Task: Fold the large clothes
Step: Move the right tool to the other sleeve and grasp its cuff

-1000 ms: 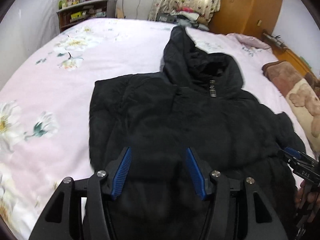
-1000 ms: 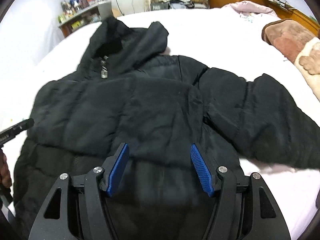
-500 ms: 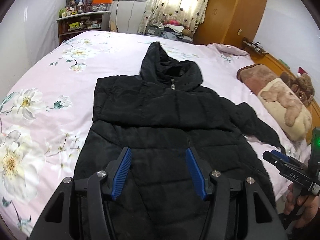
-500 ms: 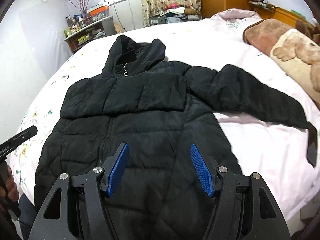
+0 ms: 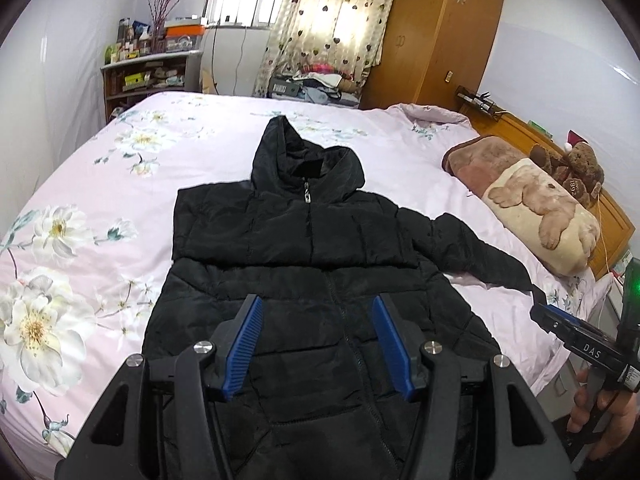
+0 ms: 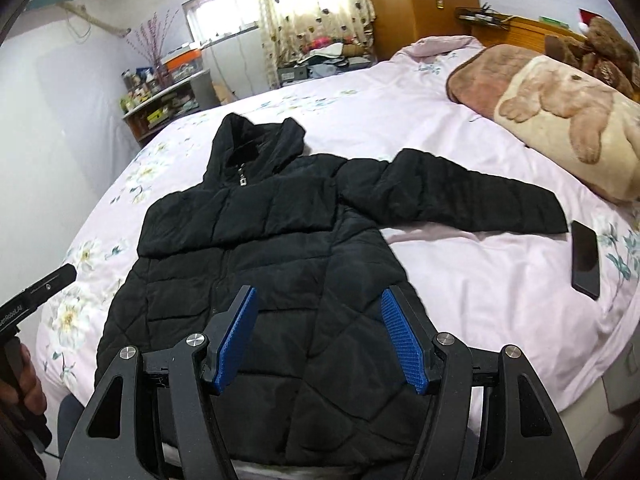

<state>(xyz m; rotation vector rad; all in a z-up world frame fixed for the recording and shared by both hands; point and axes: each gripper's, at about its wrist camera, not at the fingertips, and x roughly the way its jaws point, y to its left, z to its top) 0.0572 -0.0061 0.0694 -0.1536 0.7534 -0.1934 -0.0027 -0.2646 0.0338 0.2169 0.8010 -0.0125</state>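
Pink floral bed [image 5: 100, 184] carrying black hooded jacket [image 5: 304, 264] front up, hem at near edge, hood toward far edge, one sleeve [image 6: 460, 196] spread toward pillow [image 6: 560, 120] for folding. Left gripper [image 5: 316, 340] and right gripper [image 6: 320, 336] above hem, jaws spread, empty, seemingly sizing up next fold.

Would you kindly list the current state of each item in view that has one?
Black jacket: flat on the bed, zipped, not folded.
Left sleeve: folded across the chest.
Right sleeve: spread out sideways.
Hood: laid flat.
Phone: screen dark.
Left gripper: open, empty.
Right gripper: open, empty.
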